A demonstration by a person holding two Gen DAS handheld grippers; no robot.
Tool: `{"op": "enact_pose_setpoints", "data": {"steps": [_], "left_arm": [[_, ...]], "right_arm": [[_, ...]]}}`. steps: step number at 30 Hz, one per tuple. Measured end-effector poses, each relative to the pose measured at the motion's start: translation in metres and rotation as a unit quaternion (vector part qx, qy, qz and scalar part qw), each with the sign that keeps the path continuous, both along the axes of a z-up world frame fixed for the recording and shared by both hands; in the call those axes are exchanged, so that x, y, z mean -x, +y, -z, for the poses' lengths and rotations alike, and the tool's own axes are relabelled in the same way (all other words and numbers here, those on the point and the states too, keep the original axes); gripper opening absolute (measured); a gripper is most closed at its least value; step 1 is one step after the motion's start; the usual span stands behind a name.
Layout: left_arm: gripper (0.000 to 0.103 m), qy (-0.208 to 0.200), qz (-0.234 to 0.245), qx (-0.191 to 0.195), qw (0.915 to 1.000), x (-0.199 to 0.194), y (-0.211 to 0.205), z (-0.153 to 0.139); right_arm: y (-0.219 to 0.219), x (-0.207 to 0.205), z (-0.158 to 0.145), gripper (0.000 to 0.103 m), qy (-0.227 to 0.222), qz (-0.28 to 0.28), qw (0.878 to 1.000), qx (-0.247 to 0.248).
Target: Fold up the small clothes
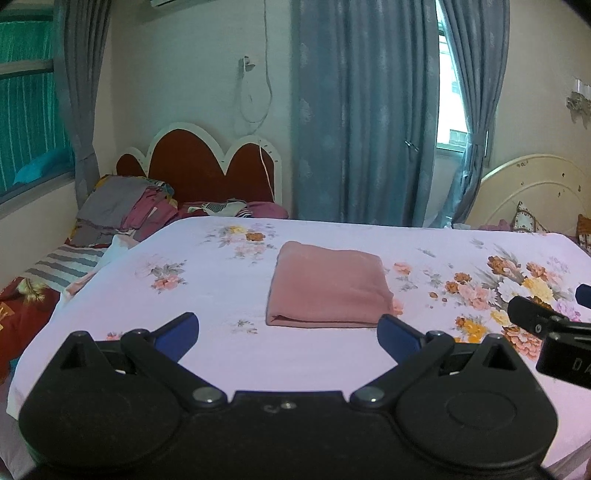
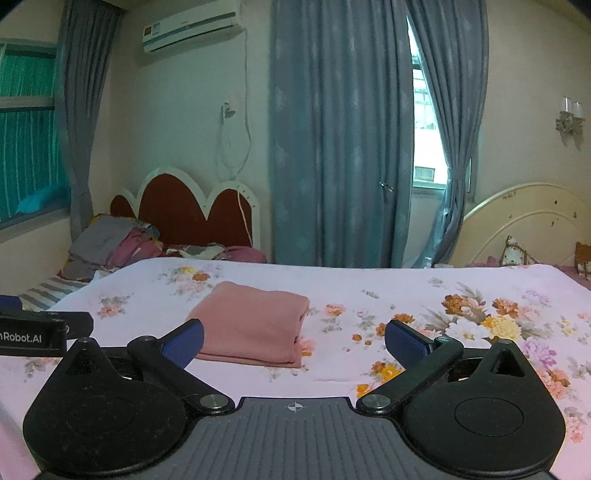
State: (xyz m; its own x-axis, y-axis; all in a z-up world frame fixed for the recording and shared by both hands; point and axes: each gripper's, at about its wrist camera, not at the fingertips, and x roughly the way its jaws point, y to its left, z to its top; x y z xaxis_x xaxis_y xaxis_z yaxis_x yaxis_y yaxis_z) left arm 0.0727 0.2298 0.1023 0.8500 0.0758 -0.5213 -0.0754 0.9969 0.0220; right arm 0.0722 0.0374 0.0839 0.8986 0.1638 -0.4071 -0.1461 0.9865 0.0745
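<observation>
Where floral bedsheet (image 1: 229, 295) spreads smooth: soft pink folded rectangle (image 1: 328, 286).

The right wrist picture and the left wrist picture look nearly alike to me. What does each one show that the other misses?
Only the right wrist view shows the whole air conditioner and the pink cloth's stacked edges at its right side. Only the left wrist view shows the striped bedding and red blanket beside the bed at left. Both share the folded pink cloth, floral sheet, blue curtains, red headboard and open, empty jaws.
</observation>
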Motion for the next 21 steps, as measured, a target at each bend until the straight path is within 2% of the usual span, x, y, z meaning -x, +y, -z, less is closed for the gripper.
{"op": "enact_pose_setpoints", "data": {"steps": [21], "left_arm": [[0.103,-0.002,-0.007,-0.002,1.0000,0.0049,0.0091,0.0013]], "right_arm": [[0.0067,0.0013,-0.0027,0.103,0.001,-0.008,1.000,-0.009]]}}
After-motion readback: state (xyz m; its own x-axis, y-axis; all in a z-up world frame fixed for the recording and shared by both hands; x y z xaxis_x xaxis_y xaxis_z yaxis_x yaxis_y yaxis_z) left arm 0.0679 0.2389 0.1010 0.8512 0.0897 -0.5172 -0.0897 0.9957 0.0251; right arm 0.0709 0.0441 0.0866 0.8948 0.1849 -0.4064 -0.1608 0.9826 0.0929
